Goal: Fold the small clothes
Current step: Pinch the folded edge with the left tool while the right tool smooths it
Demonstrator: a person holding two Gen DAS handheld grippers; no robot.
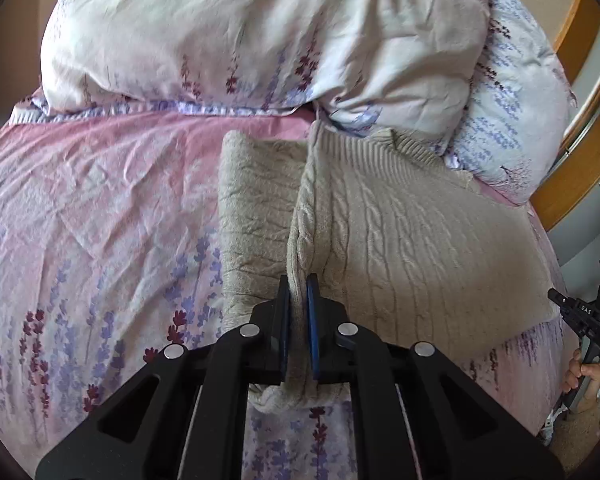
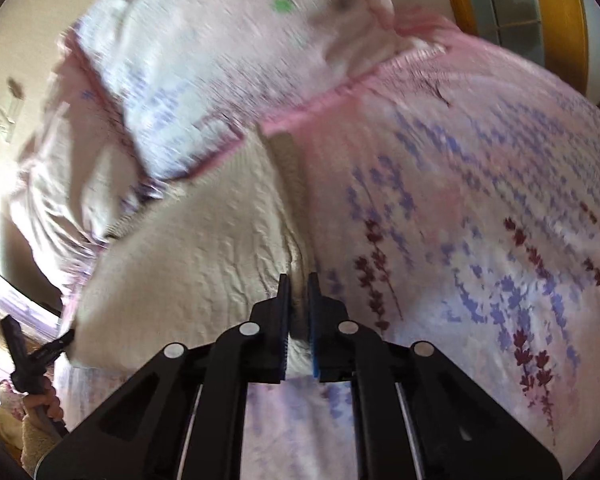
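Blue-padded and nearly closed, your left claw [image 1: 299, 292] had a raised ridge of the sweater [image 1: 400, 232] pinched between its pads, the knit bunched upward where they met it. Your right claw [image 2: 299, 292] stood at much the same narrow gap over the sweater's [image 2: 188, 248] edge nearest the bedspread, with cream knit showing between the pads; that view was smeared, so you could not say for sure that the cloth was gripped rather than only lying behind them.

Outward from the left claw, the sweater lay on the bed across the floral bedspread [image 1: 100, 220], its cabled front flat to the right and a sleeve [image 1: 252, 208] lying alongside on the left. Its ribbed far end reached the pillows [image 1: 260, 40], and one corner seemed tucked just under a pillow [image 1: 512, 128].

You could expect a thick cable knit like this to be soft, floppy and moderately heavy for its size, not slippery, with nothing fragile about it. It would probably sag and stretch from a single pinch, so you were better off holding it at two points well apart along a firm edge, such as the side seam or the ribbed hem, taking both layers. Snagging the bedspread beneath in the same bite looked like the likeliest fault.
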